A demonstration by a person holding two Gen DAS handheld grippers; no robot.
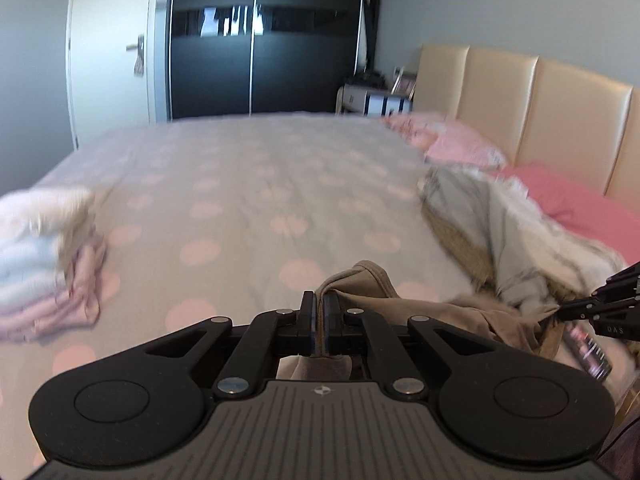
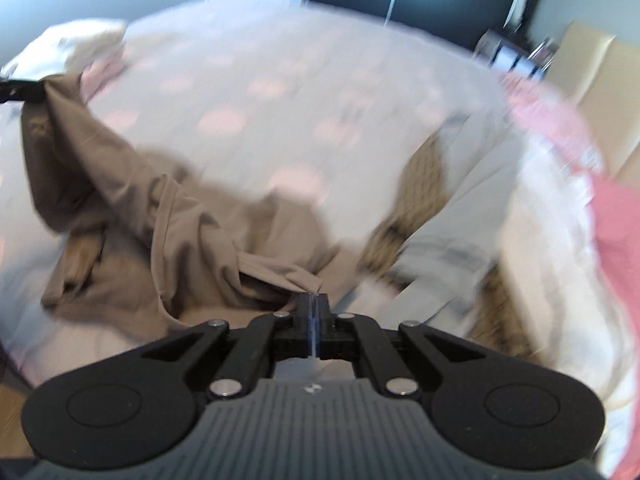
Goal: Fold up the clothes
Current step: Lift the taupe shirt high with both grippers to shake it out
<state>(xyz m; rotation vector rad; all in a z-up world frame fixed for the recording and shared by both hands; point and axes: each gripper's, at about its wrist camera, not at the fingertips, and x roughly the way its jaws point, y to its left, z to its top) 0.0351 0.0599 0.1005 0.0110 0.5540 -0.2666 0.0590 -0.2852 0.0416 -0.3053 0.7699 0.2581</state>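
A taupe garment (image 2: pixel 168 216) hangs stretched between both grippers above the near edge of the bed. My left gripper (image 1: pixel 319 300) is shut on one corner of the taupe garment (image 1: pixel 360 280), with cloth pinched between its pads. In the right wrist view that left gripper (image 2: pixel 38 90) shows at the far left, holding the raised corner. My right gripper (image 2: pixel 313 300) is shut on another edge of the cloth; in the left wrist view this right gripper (image 1: pixel 560 312) enters from the right, clamped on the fabric. The garment's middle sags in crumpled folds onto the bedspread.
The bed carries a grey spread with pink dots (image 1: pixel 248 184). A stack of folded clothes (image 1: pixel 44 256) sits at the left. A heap of unfolded grey, white and knitted clothes (image 1: pixel 520 248) lies at the right, beside pink pillows (image 1: pixel 456 140) and a beige headboard (image 1: pixel 540 104). A black wardrobe (image 1: pixel 260 40) stands beyond.
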